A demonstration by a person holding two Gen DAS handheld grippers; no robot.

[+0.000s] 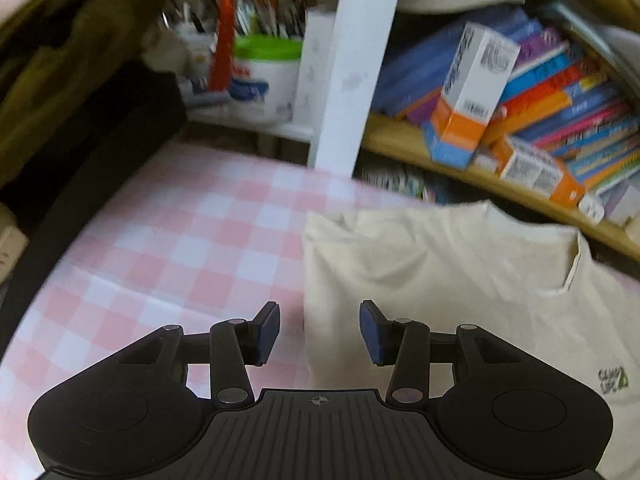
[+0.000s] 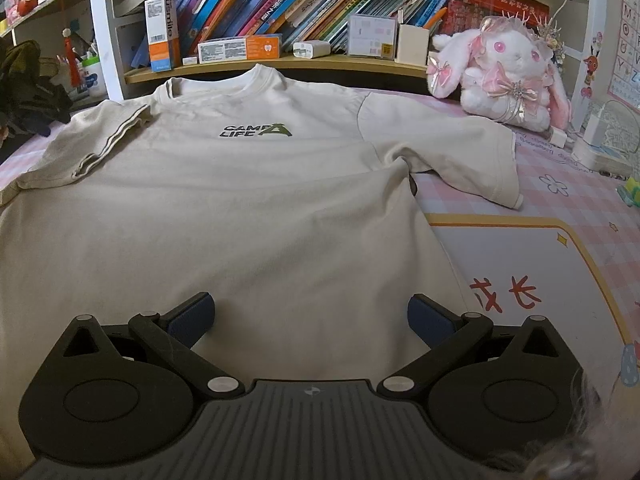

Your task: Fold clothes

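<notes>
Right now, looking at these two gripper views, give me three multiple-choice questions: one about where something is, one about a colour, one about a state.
1. Where does the plush rabbit sit relative to the T-shirt in the right wrist view?
A. On top of it
B. Beyond its right sleeve, on the checked cloth
C. On the shelf among the books

2. What colour is the T-shirt?
A. Cream
B. Navy
C. Red

3. How are the right tongs?
A. Shut on the hem
B. Shut on a sleeve
C. Open, holding nothing

Answers:
1. B, it sits past the spread right sleeve, by the shelf edge.
2. A, pale cream cloth with a dark chest logo.
3. C, their pads stand wide apart over the shirt's lower part; the left tongs are open too.
</notes>
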